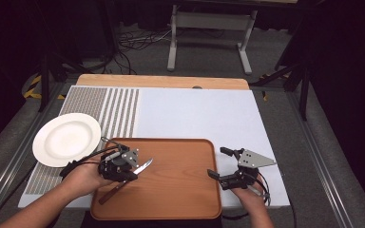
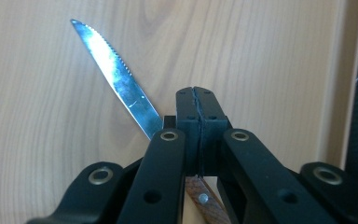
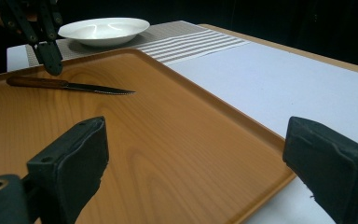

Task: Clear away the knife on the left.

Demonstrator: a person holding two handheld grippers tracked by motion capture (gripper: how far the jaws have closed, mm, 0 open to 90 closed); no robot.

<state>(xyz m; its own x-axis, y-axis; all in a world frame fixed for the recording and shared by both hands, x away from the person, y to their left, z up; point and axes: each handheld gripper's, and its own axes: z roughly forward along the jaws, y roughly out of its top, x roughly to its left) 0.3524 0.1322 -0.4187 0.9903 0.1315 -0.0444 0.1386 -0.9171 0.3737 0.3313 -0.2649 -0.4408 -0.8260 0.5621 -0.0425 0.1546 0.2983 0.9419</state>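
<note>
A steak knife with a serrated blade [image 1: 145, 166] and a brown wooden handle [image 1: 108, 194] lies flat on the wooden tray [image 1: 180, 185]. My left gripper [image 1: 123, 175] points down just over the knife near where blade meets handle. In the left gripper view its jaws [image 2: 198, 107] are pressed together with nothing between them, and the knife [image 2: 116, 74] passes underneath. The right gripper view shows that gripper [image 3: 51, 60] hovering above the knife [image 3: 70, 85]. My right gripper [image 1: 220, 163] stands open and empty at the tray's right edge, its pads [image 3: 77, 154] wide apart.
A white plate [image 1: 66, 139] sits on a striped grey placemat [image 1: 119, 111] to the left of the tray. A pale blue-white mat [image 1: 195, 114] covers the table beyond and to the right. The table's front edge lies just below the tray.
</note>
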